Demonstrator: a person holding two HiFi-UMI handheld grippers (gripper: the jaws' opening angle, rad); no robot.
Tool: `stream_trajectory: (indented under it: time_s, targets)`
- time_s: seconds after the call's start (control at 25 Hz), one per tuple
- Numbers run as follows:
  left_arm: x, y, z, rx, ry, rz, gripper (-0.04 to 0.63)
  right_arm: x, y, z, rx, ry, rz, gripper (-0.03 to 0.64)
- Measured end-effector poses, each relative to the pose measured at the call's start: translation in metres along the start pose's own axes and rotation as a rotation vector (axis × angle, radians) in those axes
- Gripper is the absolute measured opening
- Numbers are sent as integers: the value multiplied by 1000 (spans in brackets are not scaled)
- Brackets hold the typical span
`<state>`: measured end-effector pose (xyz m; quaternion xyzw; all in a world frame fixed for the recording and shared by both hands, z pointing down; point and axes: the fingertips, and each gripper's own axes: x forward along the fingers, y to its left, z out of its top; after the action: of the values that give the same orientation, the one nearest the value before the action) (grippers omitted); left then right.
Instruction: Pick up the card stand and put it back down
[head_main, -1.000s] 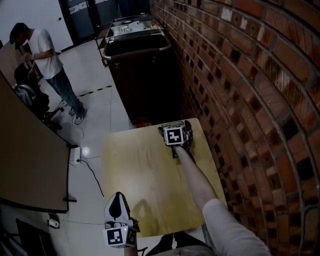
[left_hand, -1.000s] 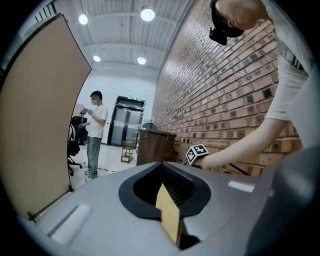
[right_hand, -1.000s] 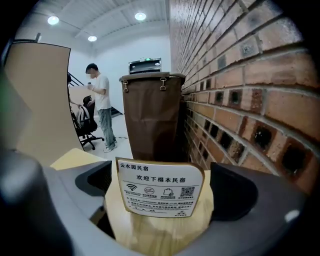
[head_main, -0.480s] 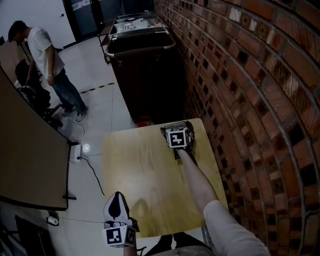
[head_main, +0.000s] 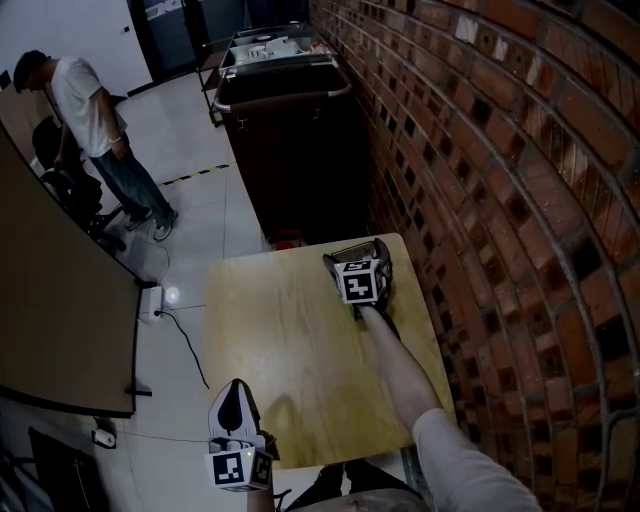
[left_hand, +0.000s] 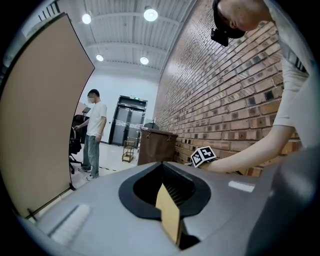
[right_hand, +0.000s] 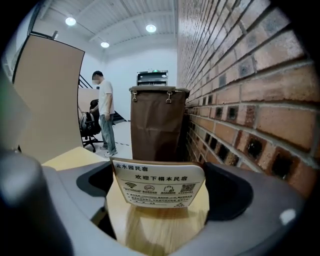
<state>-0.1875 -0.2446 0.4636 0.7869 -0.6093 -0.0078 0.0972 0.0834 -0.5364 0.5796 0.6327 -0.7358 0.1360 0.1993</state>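
The card stand (right_hand: 157, 182), a wooden-backed card with a white printed label, stands upright between the jaws of my right gripper (right_hand: 157, 197), which is shut on it from both sides. In the head view this gripper (head_main: 357, 254) sits at the far right corner of the light wooden table (head_main: 280, 330), and its marker cube hides the stand. I cannot tell whether the stand touches the tabletop. My left gripper (head_main: 234, 402) hovers at the table's near left edge, shut and holding nothing (left_hand: 167, 202).
A brick wall (head_main: 500, 200) runs close along the table's right side. A dark brown bin (head_main: 290, 150) stands just beyond the far edge. A person (head_main: 95, 130) stands far left on the tiled floor, beside a tan partition (head_main: 50, 300). A cable (head_main: 180, 330) lies left of the table.
My right gripper has shifted slightly right and nearer over the table's far corner. The left gripper has stayed put. The person at the far left has turned a little.
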Motion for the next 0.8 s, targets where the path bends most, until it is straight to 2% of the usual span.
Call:
stream_trajectory:
  time_s: [0.16,0.28,0.56,0.68,0.8]
  targets:
    - [-6,-4,9,-3,-25,9,3,-37,7,18,-57,-105,10,555]
    - [-10,-12,13,14,-41,-19,3,-79,9,33,-64,-199,11,555]
    - [-25,-35,32,65,-102,-64,3,-217,25,71,-72,-429,52,554]
    - [-24,-43,51,108,-162,-83,3,-269,33,81,-65,-486,79,554]
    - [-30,-57,66,126,-207,-99,3,-313,45,68,-79,-477,102,554]
